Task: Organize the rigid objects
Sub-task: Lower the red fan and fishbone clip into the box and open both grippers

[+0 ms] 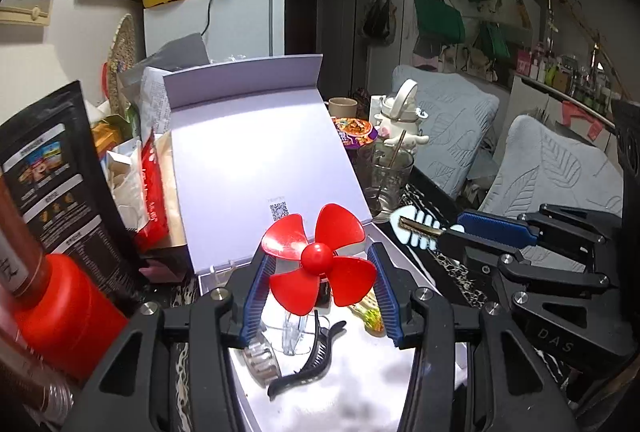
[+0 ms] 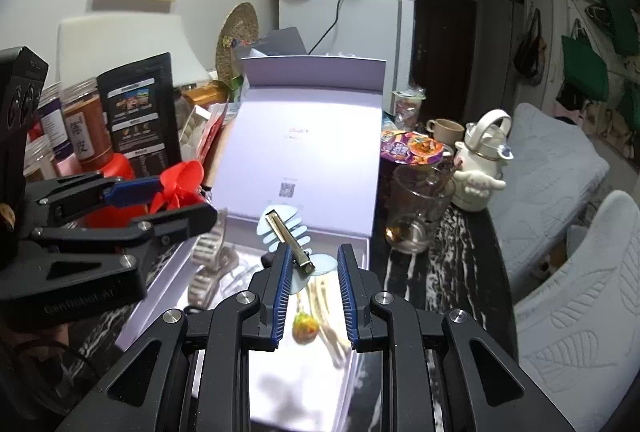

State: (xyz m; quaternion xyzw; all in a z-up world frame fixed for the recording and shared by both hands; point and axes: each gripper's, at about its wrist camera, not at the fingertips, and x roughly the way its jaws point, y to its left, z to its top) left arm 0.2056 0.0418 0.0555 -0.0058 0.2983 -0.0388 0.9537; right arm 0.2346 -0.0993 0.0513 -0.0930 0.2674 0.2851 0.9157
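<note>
My left gripper (image 1: pixel 318 256) is shut on a small red fan (image 1: pixel 320 258), whose three blades face the camera above an open white box (image 1: pixel 260 152). In the right wrist view the same left gripper (image 2: pixel 180 200) comes in from the left with the fan (image 2: pixel 180 178). My right gripper (image 2: pixel 315 252) is shut on a pale blue fishbone hair clip (image 2: pixel 294 244) with a gold metal bar, over the box (image 2: pixel 308 144). The left wrist view shows it at the right (image 1: pixel 448 234) with the clip (image 1: pixel 418 228). In the box lie a metal watch (image 1: pixel 260 360), a black hair claw (image 1: pixel 308 364) and a colourful candy-like piece (image 2: pixel 306 326).
The box lid stands raised at the back. Left of the box are a red-lidded jar (image 1: pixel 68 308) and a black pouch (image 1: pixel 52 172). Right of it stand a glass mug (image 2: pixel 420 208), a noodle cup (image 2: pixel 416 148) and a white bottle (image 2: pixel 480 168). Grey-covered chairs (image 2: pixel 580 312) line the table's right edge.
</note>
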